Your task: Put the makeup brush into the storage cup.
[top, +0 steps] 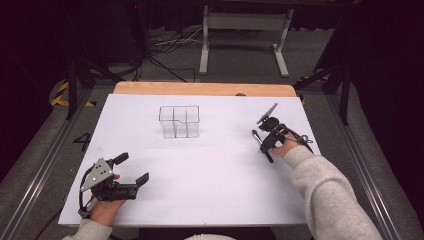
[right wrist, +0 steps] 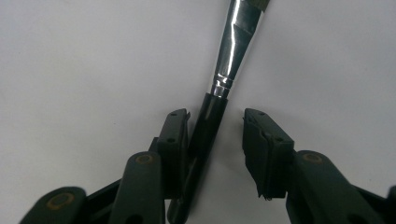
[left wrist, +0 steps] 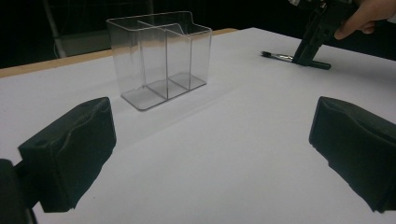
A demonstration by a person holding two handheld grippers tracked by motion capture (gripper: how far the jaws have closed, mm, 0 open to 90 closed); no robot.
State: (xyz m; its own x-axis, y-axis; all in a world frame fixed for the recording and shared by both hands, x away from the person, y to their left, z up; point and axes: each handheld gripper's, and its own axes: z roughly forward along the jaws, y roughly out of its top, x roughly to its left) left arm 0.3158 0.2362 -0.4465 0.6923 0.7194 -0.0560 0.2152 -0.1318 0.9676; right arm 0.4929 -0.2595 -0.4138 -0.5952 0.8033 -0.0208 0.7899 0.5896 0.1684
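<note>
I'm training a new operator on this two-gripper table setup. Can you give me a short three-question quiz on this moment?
1. What lies between the right gripper's jaws?
2. True or false: the clear organizer lies tipped on its side.
3. The left gripper's jaws stand: A) wide apart with nothing between them, B) clamped on the brush, C) inside the organizer.

Key:
1. A brush with a black handle and silver collar, lying on the white table; one pad touches it, the other stands off.
2. False; it stands upright.
3. A.
</note>
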